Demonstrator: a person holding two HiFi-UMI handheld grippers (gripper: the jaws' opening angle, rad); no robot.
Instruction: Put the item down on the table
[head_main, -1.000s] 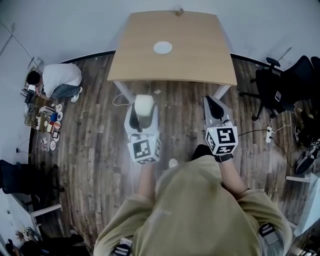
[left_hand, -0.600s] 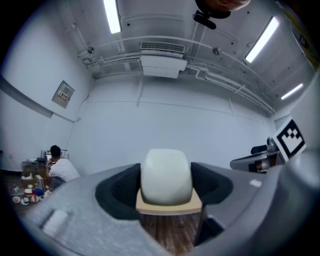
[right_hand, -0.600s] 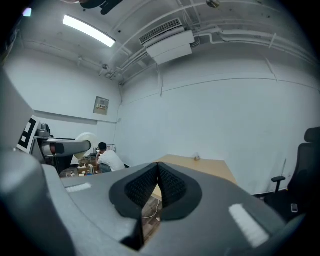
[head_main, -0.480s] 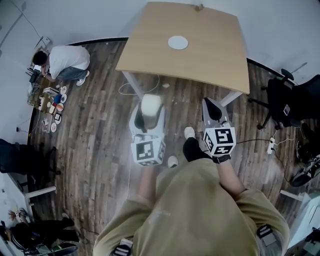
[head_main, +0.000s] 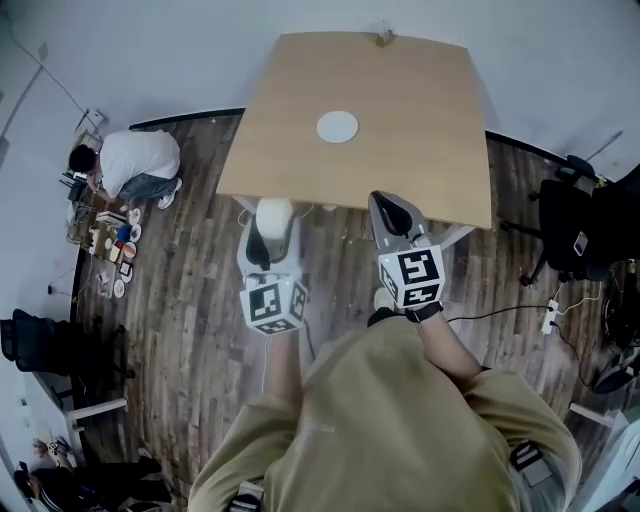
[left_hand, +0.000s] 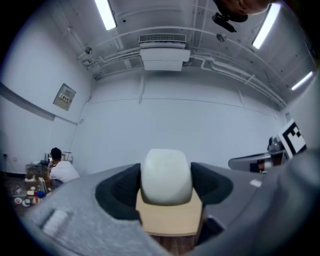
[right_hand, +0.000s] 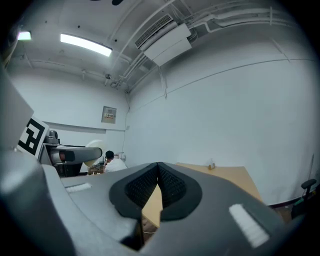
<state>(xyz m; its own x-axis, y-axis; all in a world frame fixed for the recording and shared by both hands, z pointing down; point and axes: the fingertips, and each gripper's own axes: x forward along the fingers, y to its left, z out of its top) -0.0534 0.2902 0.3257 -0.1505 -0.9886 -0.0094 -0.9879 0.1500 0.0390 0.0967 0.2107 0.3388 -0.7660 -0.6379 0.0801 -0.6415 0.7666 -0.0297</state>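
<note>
Crouching person (head_main: 130, 165), office chair (head_main: 566, 216), floor clutter (head_main: 105, 250)

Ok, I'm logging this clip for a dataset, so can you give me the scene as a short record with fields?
left gripper: shut on a white rounded item
right gripper: shut, nothing between its jaws
item position: held in the air by the near edge of the table
table contents: a white round disc; a small object at the far edge
floor: dark wood planks; a person crouches at the left
task stage: item not yet put down
</note>
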